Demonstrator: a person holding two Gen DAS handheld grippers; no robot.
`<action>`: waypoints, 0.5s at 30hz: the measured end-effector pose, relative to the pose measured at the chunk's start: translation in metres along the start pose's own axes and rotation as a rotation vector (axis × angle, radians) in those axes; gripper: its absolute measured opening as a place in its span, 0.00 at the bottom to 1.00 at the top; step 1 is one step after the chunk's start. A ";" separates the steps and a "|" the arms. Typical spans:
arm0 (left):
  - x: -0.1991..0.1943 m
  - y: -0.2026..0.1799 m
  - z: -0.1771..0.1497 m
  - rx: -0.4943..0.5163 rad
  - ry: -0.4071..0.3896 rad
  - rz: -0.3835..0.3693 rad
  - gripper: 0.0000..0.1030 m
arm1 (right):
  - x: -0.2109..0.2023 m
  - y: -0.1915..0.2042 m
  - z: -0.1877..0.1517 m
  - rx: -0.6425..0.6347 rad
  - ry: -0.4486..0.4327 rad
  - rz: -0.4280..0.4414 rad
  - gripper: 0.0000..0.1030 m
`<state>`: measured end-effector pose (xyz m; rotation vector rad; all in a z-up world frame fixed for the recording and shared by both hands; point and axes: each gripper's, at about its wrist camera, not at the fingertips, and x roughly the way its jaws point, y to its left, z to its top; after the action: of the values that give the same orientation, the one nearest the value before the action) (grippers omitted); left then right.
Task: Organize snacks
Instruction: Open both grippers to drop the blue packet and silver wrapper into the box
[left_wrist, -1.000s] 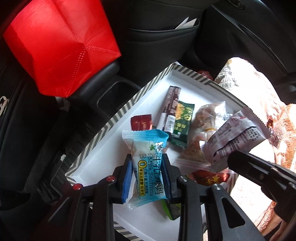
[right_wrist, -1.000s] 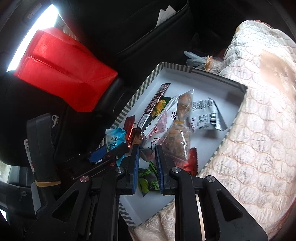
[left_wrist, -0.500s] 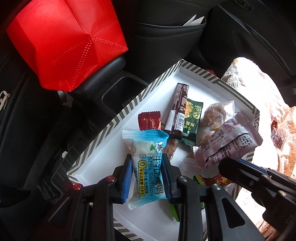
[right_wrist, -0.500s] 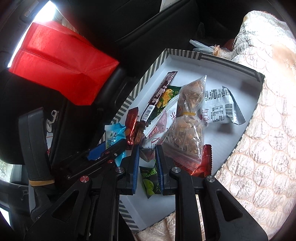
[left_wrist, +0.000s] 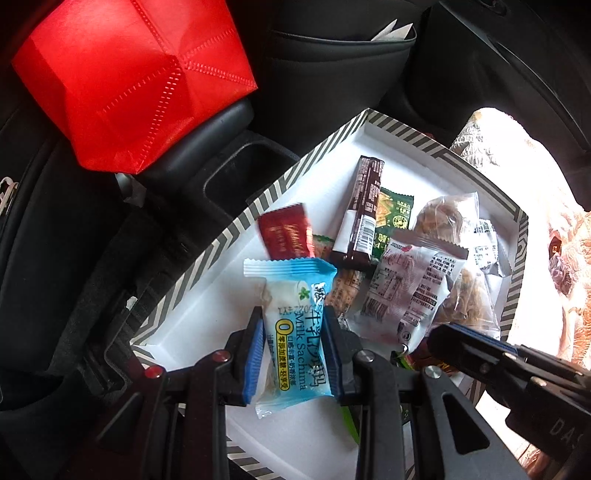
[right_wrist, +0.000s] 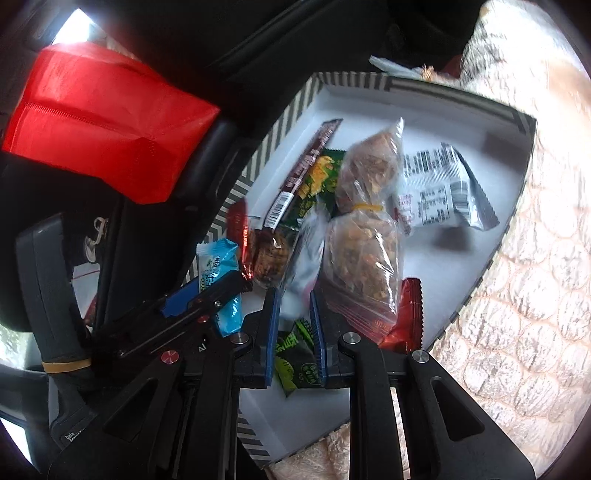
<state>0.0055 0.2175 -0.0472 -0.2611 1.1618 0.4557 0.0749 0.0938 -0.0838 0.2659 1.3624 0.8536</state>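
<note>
The left gripper (left_wrist: 294, 339) is pinching a light blue snack packet (left_wrist: 295, 325) low in the middle of the left wrist view, over the striped white box (left_wrist: 306, 162). The right gripper (right_wrist: 294, 310), at the bottom of its own view, is squeezing a white snack bag (right_wrist: 306, 258) above the other snacks. A red bag (left_wrist: 125, 77) is sitting at the upper left.

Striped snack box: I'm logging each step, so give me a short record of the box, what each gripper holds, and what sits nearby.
container: striped snack box, white inside, open
contents: brown bar, green packet, clear bag of nuts, other wrapped snacks
left gripper: shut on blue Milk Sachima packet
right gripper: shut on white printed packet
nearby: red fabric bag left of the box
</note>
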 end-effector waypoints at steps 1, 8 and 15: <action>0.000 0.000 0.000 -0.003 0.000 0.000 0.31 | 0.000 -0.004 -0.001 0.015 0.006 0.003 0.16; 0.001 -0.002 0.000 -0.007 0.016 0.008 0.54 | -0.028 -0.012 -0.012 0.030 -0.028 0.029 0.18; -0.007 -0.010 -0.003 -0.003 0.007 0.002 0.71 | -0.058 -0.018 -0.024 0.019 -0.054 0.028 0.18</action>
<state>0.0049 0.2060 -0.0422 -0.2647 1.1688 0.4591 0.0615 0.0355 -0.0578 0.3212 1.3201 0.8515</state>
